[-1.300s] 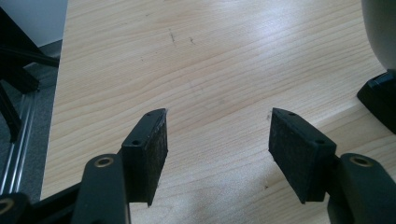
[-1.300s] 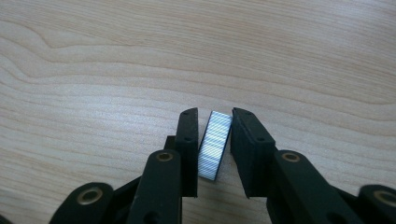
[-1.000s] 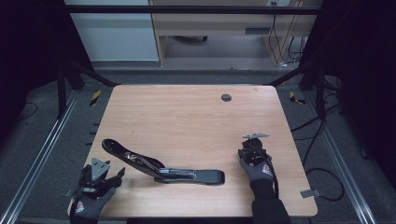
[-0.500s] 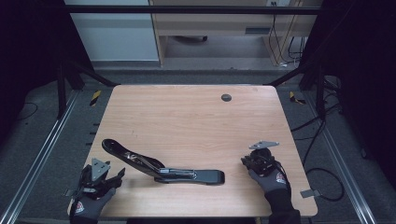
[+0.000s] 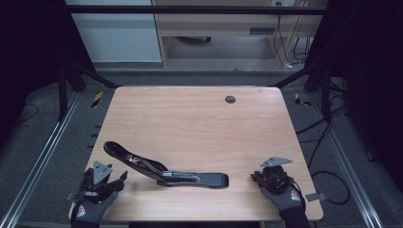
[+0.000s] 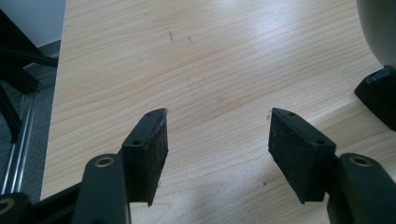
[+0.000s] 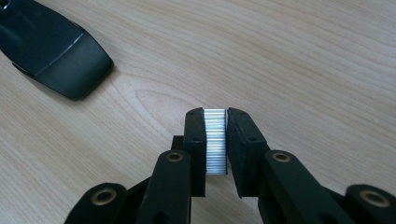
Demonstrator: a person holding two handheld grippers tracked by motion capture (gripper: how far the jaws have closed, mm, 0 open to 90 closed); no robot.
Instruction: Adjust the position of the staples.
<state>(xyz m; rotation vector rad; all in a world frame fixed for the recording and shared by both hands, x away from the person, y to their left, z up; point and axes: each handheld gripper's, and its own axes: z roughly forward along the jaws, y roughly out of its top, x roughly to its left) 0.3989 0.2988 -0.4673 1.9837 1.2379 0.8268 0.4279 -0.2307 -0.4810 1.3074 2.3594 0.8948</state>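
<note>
No text, label, brand or number can be read in any of the views. The gloves [image 5: 88, 211] carry small red-and-white marks on the back, at about 7 and 5 o'clock in the high view, but these are too small to read.

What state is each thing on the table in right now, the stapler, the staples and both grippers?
Stapler: swung open, lying flat on the table.
Strip of staples: clamped between the right gripper's pads, off the stapler.
Right gripper: shut on the staples.
Left gripper: open, nothing between its jaws.
</note>
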